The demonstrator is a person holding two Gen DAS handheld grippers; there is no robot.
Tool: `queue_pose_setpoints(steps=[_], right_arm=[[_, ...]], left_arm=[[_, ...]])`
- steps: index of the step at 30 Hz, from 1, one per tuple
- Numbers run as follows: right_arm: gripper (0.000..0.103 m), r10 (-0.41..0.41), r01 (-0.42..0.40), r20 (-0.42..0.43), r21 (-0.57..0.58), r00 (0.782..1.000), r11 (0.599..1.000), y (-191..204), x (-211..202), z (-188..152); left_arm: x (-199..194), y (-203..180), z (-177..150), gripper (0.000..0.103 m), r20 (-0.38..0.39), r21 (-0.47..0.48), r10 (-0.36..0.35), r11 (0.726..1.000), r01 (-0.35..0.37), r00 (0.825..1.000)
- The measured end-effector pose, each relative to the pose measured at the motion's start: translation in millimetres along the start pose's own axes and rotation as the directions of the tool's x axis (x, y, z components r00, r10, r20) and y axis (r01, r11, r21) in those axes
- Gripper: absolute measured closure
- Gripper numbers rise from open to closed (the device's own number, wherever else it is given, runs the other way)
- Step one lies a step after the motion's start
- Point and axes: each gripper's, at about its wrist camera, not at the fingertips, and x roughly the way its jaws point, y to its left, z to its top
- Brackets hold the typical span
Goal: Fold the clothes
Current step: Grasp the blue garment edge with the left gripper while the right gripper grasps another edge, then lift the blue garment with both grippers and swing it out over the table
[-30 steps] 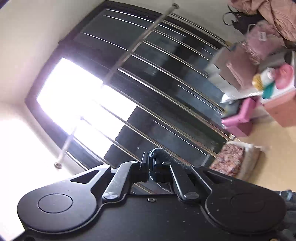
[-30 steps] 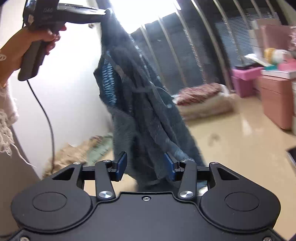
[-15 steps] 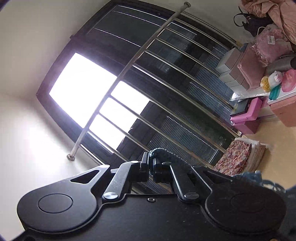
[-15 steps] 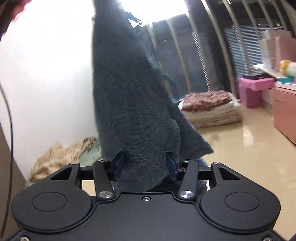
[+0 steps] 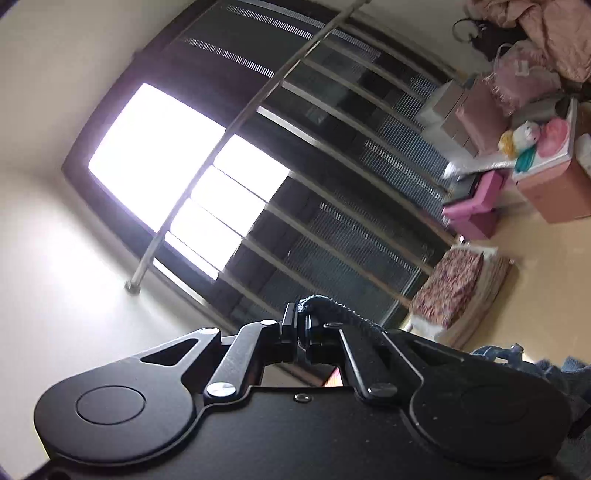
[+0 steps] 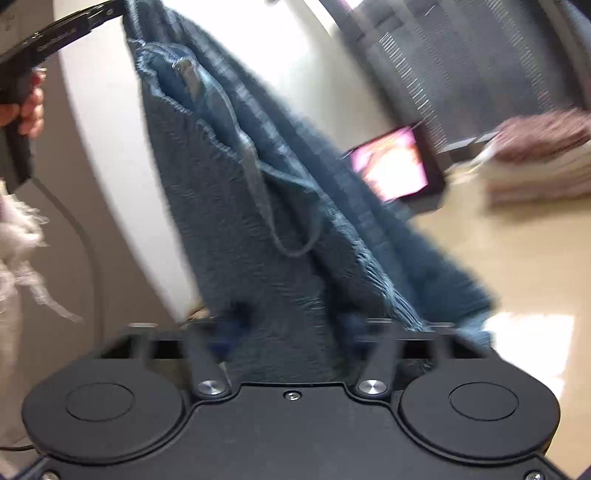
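Note:
A dark blue textured garment (image 6: 258,184) with a gathered waistband and a drawstring hangs in the air. My left gripper (image 5: 301,325) is shut on its top edge, and a tuft of the cloth (image 5: 321,301) shows at the tips. In the right wrist view this left gripper (image 6: 74,26) is at the top left, held by a hand (image 6: 33,107). My right gripper (image 6: 291,325) is low on the hanging cloth. Its jaws are closing, blurred and still wide, with the cloth filling the gap between them.
A barred window (image 5: 295,184) fills the far wall. On the beige floor lie a folded floral stack (image 5: 454,291), a pink stool (image 5: 472,214) and a pink cabinet (image 5: 554,192) with toys. A glowing screen (image 6: 399,173) stands behind the garment. A white fringed sleeve (image 6: 18,229) is at left.
The right view has swung, and the waistband and drawstring now face it. The left gripper and hand are back in its top left corner. The left view has drifted across the window.

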Motion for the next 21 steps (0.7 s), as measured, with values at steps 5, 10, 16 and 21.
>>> queue_pose_setpoints(steps=[5, 10, 16, 21], right_arm=[[0.099, -0.035, 0.032, -0.037, -0.087, 0.999, 0.996, 25.7, -0.9, -6.1], [0.1, -0.369, 0.356, -0.01, -0.243, 0.929, 0.902, 22.7, -12.5, 53.1], [0.1, -0.716, 0.724, 0.2, -0.393, 0.669, 0.567, 29.5, -16.5, 193.5], [0.1, -0.745, 0.858, 0.464, -0.425, 0.479, 0.287, 84.9, -37.3, 286.7]], left_arm=[[20.6, 17.4, -26.9, 0.099, -0.102, -0.087, -0.001, 0.996, -0.008, 0.995], [79.1, 26.4, -62.8, 0.099, -0.251, -0.22, 0.001, 0.974, -0.058, 0.968], [157.7, 49.7, -60.8, 0.099, -0.257, -0.432, 0.015, 0.893, -0.129, 0.966], [175.3, 94.1, -15.4, 0.099, -0.154, -0.542, 0.096, 0.824, -0.166, 0.983]])
